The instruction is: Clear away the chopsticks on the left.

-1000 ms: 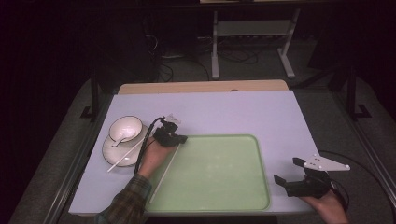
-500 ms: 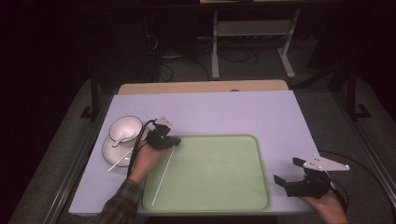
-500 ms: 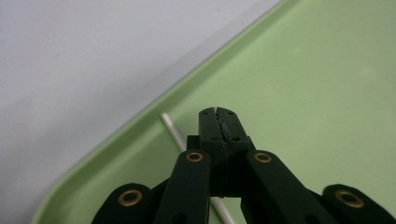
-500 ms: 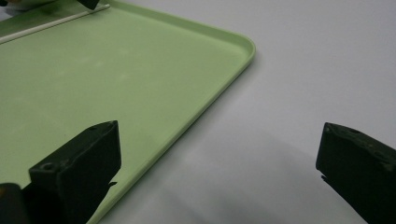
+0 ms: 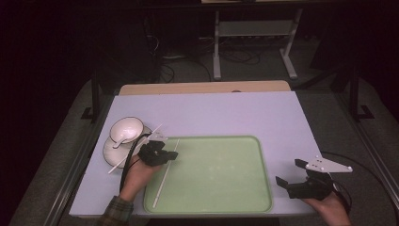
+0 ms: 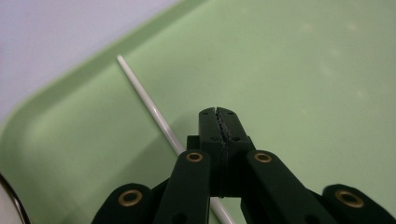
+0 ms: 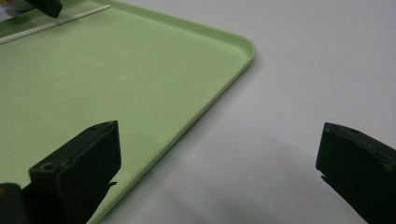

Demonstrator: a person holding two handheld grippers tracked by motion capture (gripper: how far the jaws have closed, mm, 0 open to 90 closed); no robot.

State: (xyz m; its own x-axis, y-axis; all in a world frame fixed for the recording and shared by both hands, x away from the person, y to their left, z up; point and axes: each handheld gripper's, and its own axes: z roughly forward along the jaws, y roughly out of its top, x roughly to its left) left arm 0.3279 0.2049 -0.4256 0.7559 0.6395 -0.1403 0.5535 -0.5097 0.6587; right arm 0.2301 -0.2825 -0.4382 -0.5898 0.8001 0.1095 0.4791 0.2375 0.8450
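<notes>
Matte black left gripper with brass-ringed pivots, right gripper with grey triangular plate, black cables; plaid sleeve.

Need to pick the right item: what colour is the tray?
Pale green tray, plain with no pattern; clearest in the high view.

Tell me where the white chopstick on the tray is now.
In the high view the chopstick lies on the left part of the green tray, near its left rim, running from near the left gripper down toward the tray's near edge.
</notes>
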